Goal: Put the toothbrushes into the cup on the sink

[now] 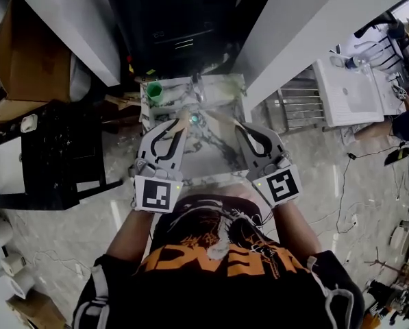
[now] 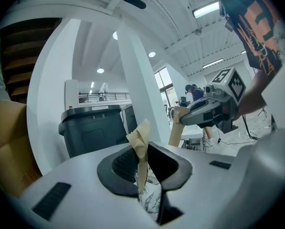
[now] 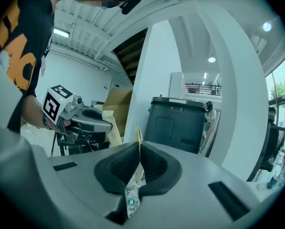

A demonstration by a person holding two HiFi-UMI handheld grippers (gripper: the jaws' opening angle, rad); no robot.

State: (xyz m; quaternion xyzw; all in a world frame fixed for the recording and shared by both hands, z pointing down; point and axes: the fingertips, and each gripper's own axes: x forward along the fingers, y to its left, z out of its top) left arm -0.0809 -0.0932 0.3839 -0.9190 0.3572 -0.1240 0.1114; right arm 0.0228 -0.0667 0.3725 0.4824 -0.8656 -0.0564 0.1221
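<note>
A green cup [image 1: 154, 92] stands on the back left corner of the marble-patterned sink [image 1: 214, 157], beside the faucet [image 1: 199, 88]. Both grippers hover over the basin, tips towards the drain [image 1: 194, 120]. My left gripper [image 1: 181, 123] is shut on a crumpled tan paper wrapper [image 2: 141, 147], which sticks up between its pads. My right gripper [image 1: 237, 125] is shut on a thin tan paper strip [image 3: 138, 144]. In each gripper view the other gripper shows with tan paper hanging from its tip. I cannot make out a bare toothbrush.
A black cabinet [image 1: 46, 149] and a cardboard box [image 1: 26, 53] are to the left of the sink. A dark bin [image 3: 180, 123] stands behind it between white pillars. A metal rack [image 1: 300, 101] and a white table [image 1: 348, 91] lie to the right.
</note>
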